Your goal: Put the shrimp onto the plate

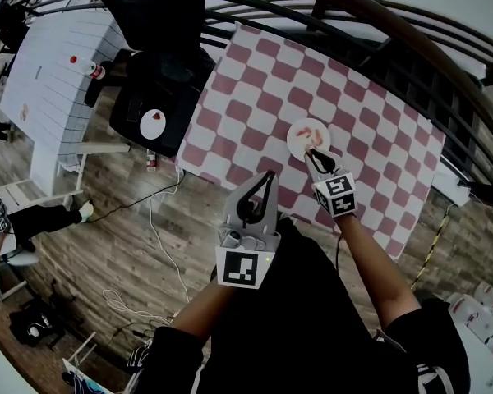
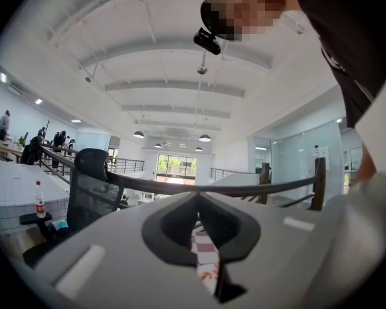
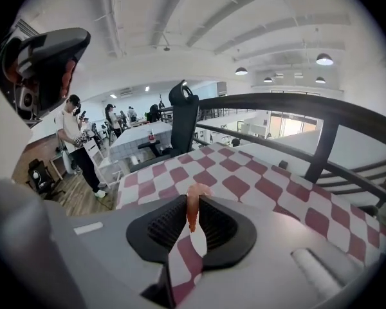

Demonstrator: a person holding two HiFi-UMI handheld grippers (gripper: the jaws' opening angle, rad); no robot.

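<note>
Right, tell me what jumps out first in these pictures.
The red-and-white checked cloth fills the middle of the head view, with a small white plate on it bearing pink pieces. The right gripper hangs over the plate's near edge, shut on a shrimp. The left gripper is shut and empty, its tips over the cloth's near edge.

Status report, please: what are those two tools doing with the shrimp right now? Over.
Right tool shut on a shrimp, at the plate's near edge. Left tool shut, empty, held aside. Nothing in the way.
</note>
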